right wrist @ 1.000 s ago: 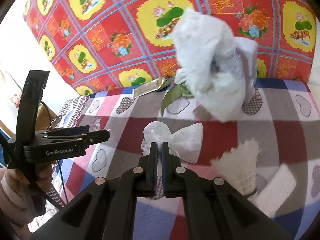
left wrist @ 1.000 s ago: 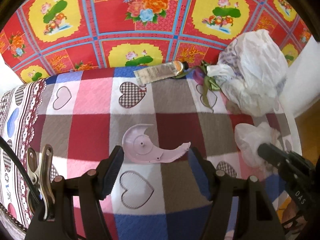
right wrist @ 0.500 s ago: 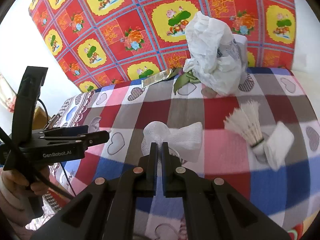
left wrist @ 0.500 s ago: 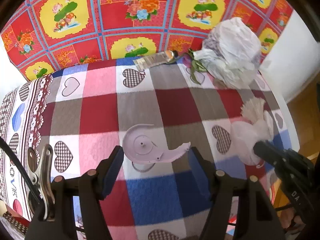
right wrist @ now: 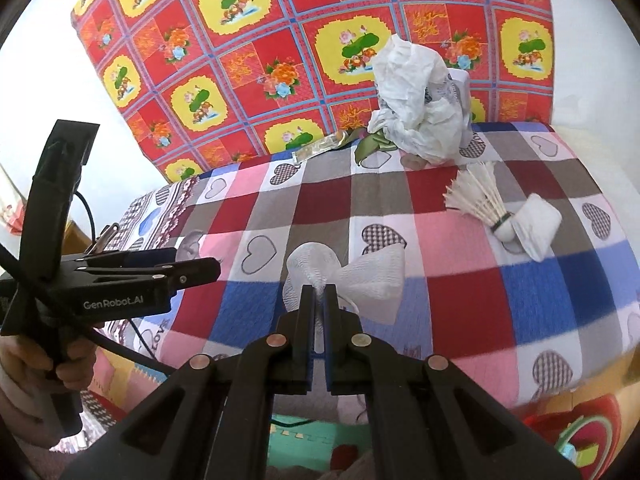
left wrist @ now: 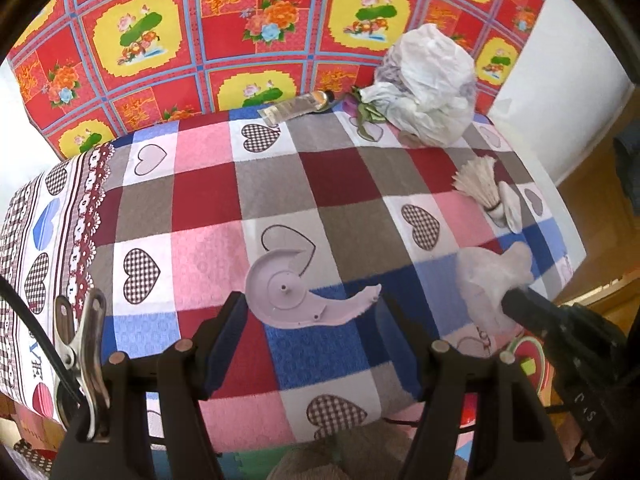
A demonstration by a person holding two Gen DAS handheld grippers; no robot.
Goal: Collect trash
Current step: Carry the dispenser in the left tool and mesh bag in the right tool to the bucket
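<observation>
My right gripper (right wrist: 319, 294) is shut on a white foam net sleeve (right wrist: 360, 274) and holds it above the near edge of the checked table; the sleeve also shows in the left wrist view (left wrist: 490, 276). My left gripper (left wrist: 310, 320) is open, and a lilac plastic shell piece (left wrist: 292, 298) sits between its fingertips, seemingly held up off the cloth. Far across the table lie a crumpled white plastic bag (left wrist: 430, 88), a flattened tube (left wrist: 298, 106), a green leaf scrap (right wrist: 370, 144), a shuttlecock (right wrist: 478, 200) and a white folded pad (right wrist: 536, 226).
The heart-patterned checked cloth (left wrist: 208, 200) covers the table, backed by a red floral sheet (left wrist: 224, 20). Beyond the table's near edge is a colourful floor mat (right wrist: 580, 428). A metal clip (left wrist: 78, 356) hangs beside my left gripper.
Both grippers have drawn back toward the table's near edge and risen. The foam sleeve stays in my right gripper; the lilac piece has stayed between my left fingers.
</observation>
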